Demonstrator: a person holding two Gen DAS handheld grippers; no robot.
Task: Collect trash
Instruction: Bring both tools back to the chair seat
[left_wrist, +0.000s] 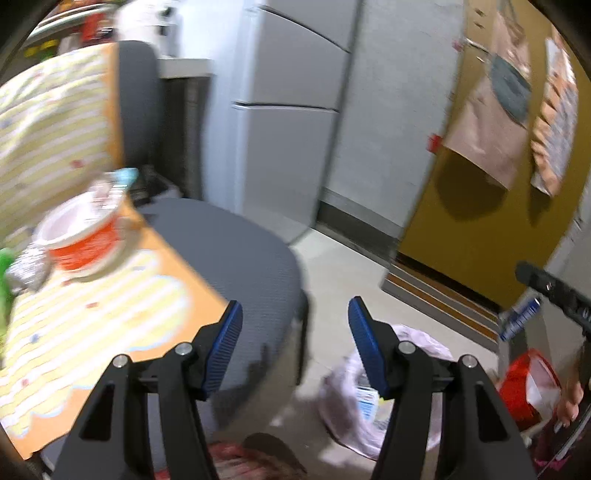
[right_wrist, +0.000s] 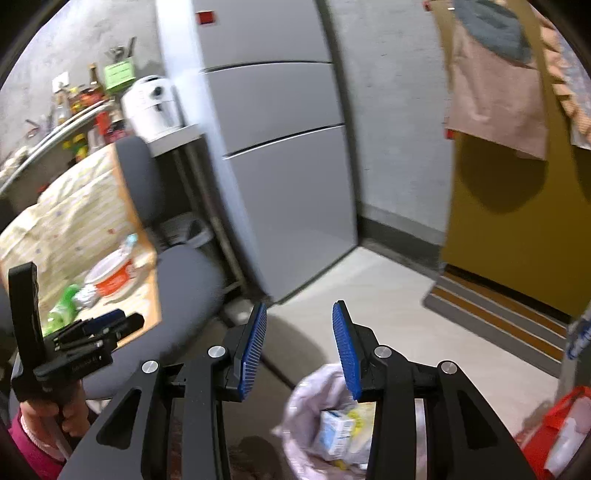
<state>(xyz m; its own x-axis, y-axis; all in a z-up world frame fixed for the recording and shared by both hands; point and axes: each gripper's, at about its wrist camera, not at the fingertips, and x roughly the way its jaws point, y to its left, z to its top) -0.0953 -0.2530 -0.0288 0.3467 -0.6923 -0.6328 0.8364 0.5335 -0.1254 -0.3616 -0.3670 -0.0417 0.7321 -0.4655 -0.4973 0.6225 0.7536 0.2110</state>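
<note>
Between pickups, by my read: both sets of jaws empty. Left gripper has jaws wide w/ nothing between; right gripper jaws part open, narrower gap, also bare. Trash bag sits on the floor just below and under the right jaws, mouth open, a carton already inside; from the left jaws it lies low and to the right. Trash left to collect is on the bench, up and to the left of the left jaws: red-and-white paper bowl, crumpled foil beside it, green wrapper at frame edge. Next move prob. calls for the left jaws to swing left over the bench edge to the bowl rim. Chair sits tight against the bench corner, directly ahead of the jaws; fridge beyond; open floor to the right of the jaws
</note>
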